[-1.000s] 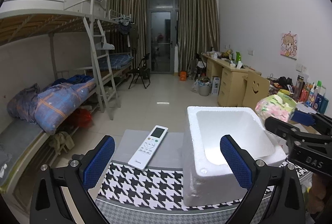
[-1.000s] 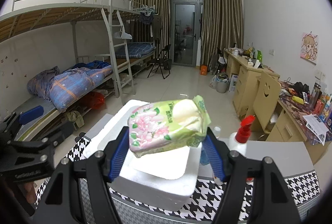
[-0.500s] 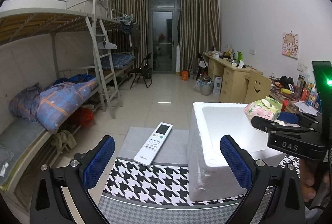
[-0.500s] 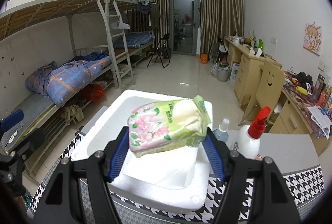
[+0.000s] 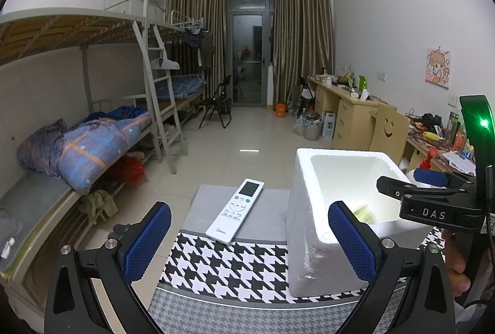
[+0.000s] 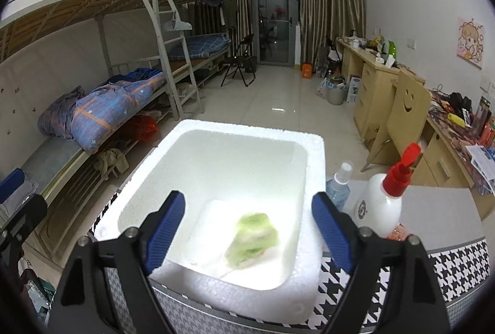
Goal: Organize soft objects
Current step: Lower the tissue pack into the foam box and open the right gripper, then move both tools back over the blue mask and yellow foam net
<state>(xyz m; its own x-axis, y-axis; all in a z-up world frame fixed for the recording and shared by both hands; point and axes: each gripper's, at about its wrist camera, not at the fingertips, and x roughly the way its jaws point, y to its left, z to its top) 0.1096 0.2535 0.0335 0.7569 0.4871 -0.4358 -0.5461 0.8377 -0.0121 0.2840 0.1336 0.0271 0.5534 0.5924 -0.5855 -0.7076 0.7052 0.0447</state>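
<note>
1 tissue pack (image 6: 252,236) in foam box (image 6: 315,167); R gripper (image 6: 247,224) opening, L gripper (image 5: 249,236) spread, empty.

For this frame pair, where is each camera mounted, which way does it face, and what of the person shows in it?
Left wrist: on the left gripper, facing the remote control and foam box; a hand holds the right gripper.
Right wrist: on the right gripper, jaws opening, looking down into the foam box at the blurred green tissue pack; no body part discernible.
Shared: box, pack, houndstooth tablecloth, bunk beds.
</note>
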